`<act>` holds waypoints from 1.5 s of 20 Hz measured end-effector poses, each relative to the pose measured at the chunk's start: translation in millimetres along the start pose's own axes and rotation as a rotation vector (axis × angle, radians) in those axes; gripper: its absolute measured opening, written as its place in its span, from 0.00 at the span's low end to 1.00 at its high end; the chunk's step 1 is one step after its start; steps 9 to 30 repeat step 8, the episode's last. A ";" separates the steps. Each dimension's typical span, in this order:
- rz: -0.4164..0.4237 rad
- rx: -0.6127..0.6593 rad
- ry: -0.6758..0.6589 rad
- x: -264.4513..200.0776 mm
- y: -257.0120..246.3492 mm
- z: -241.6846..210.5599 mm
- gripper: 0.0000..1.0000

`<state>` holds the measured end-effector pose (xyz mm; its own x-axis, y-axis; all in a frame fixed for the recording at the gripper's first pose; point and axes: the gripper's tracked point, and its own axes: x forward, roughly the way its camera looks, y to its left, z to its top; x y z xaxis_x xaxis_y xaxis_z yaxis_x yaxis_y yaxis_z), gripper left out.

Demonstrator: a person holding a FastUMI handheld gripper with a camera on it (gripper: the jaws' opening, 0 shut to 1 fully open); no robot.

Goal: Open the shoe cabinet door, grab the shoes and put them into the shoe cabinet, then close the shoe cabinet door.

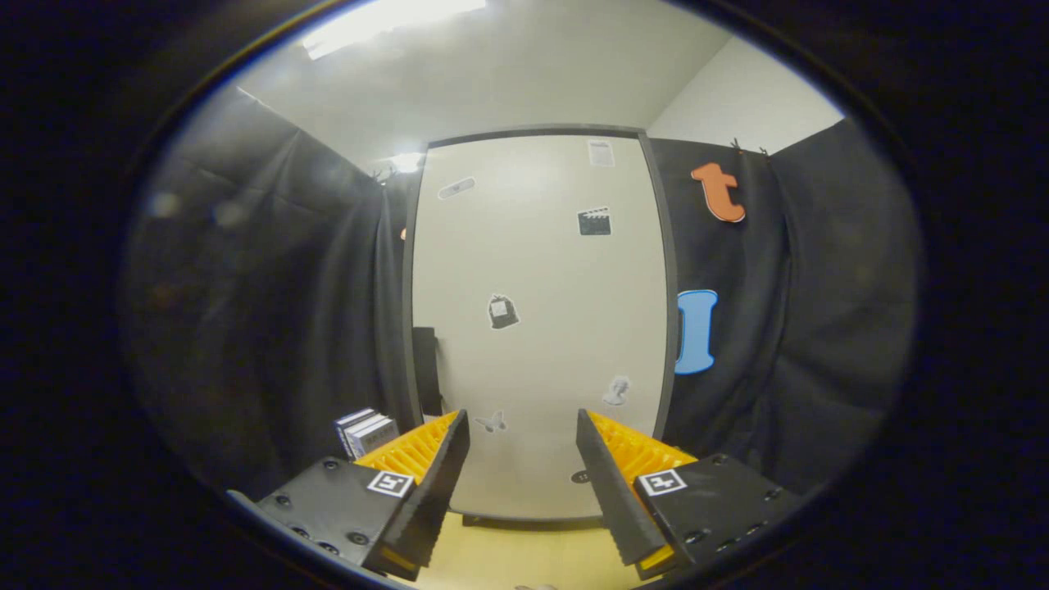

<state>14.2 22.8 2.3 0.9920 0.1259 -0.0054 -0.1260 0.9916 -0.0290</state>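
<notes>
White cabinet door [541,328] closed beyond parted, empty gripper [523,438] fingers.

Hand-held gripper [523,426], fingers apart, empty

Gripper [523,459] agape before cabinet door [541,328]

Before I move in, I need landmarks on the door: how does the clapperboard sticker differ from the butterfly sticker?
The clapperboard sticker sits high on the cabinet door, well beyond the claw; the butterfly sticker sits low, showing between the open fingers. The clapperboard is dark and boxy; the butterfly is pale, faint and winged. The clapperboard lies toward the door's right edge, the butterfly left of centre. Both are small, flat on the closed door.
</notes>
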 end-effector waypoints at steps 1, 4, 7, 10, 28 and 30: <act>0.002 0.002 -0.001 -3.8 0.0 0.8 0.84; 0.010 -0.006 -0.008 -11.0 7.6 3.9 0.84; 0.017 -0.001 -0.009 -14.1 15.7 4.9 0.84; 0.020 0.003 -0.009 -14.2 17.8 5.2 0.84; 0.020 0.003 -0.009 -14.2 17.8 5.2 0.84; 0.020 0.003 -0.009 -14.2 17.8 5.2 0.84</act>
